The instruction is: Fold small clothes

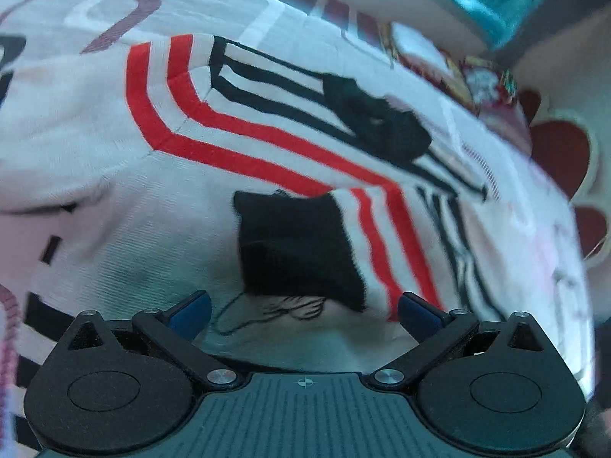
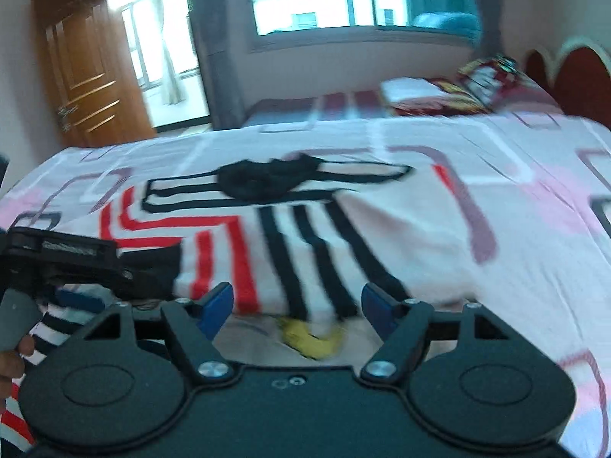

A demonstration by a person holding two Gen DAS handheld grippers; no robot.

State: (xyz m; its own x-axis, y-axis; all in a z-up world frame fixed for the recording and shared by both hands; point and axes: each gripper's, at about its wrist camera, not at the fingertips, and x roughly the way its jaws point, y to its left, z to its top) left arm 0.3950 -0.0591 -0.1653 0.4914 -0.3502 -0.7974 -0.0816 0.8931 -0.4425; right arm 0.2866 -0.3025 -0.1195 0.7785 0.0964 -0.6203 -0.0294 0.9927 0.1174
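A white garment with red and black stripes lies on a bed covered with a pink-and-white patterned sheet, partly folded by the look of it: a black-cuffed end is turned over onto the body of the cloth, while the rest is spread and rumpled. Beyond it, a small black item with thin straps rests on the far edge of the striped cloth and appears unfolded. The left gripper hovers just over the black cuff, its blue-padded fingers spread apart and holding nothing. The right gripper is likewise parted and empty above the near hem, where something yellow peeks from beneath the cloth. At the left edge of the right wrist view, the other handheld tool and part of a hand are seen. Judging from this, the folding is at an early-to-middle stage, with further folds left. No basket, box or other container appears in either view; a folded white item and a patterned red pillow lie near the dark red headboard.
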